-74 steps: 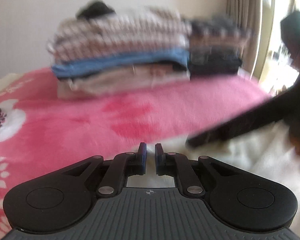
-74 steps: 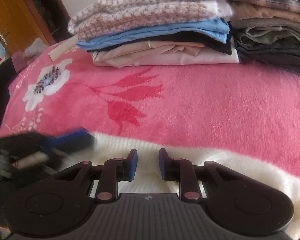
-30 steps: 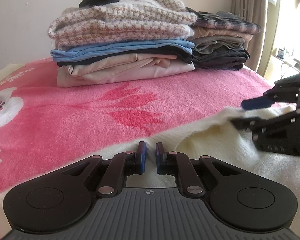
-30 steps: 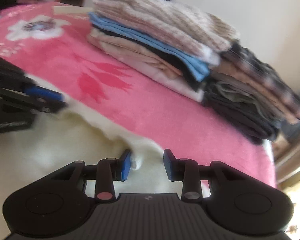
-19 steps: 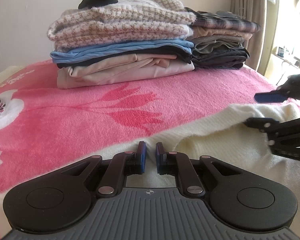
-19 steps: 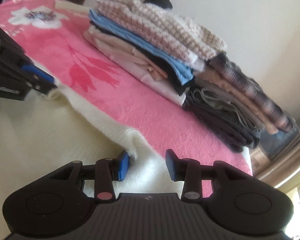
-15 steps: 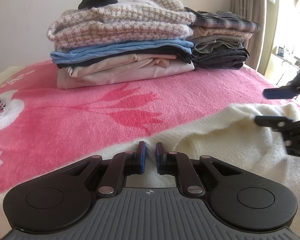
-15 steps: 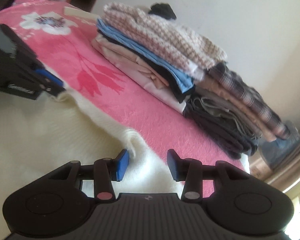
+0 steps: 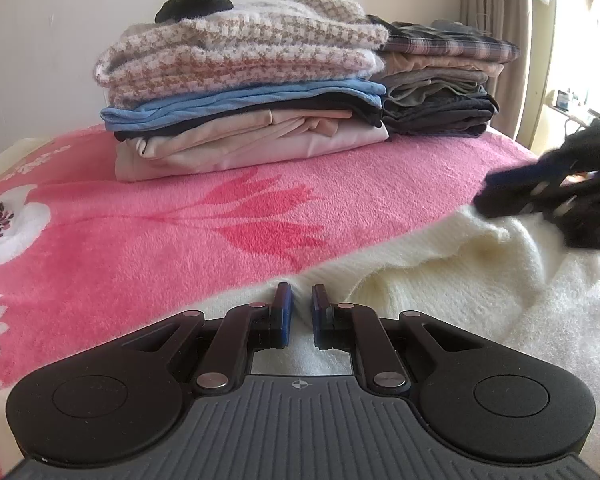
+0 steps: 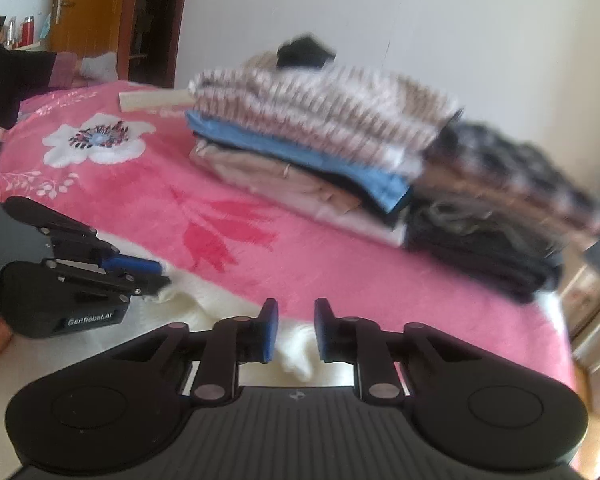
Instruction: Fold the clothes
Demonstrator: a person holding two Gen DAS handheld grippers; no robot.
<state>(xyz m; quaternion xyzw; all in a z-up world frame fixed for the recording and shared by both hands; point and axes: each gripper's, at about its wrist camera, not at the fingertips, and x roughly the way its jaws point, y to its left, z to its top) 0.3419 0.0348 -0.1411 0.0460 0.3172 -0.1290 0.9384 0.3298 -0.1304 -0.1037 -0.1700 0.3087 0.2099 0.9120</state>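
showing only rightward: wooden door [image 10: 88, 20]

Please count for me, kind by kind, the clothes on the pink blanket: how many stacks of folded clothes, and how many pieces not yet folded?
Stacks of folded clothes: 2 (houndstooth-topped stack, plaid-topped stack)
Pieces not yet folded: 1 (cream sweater)
Total: 3
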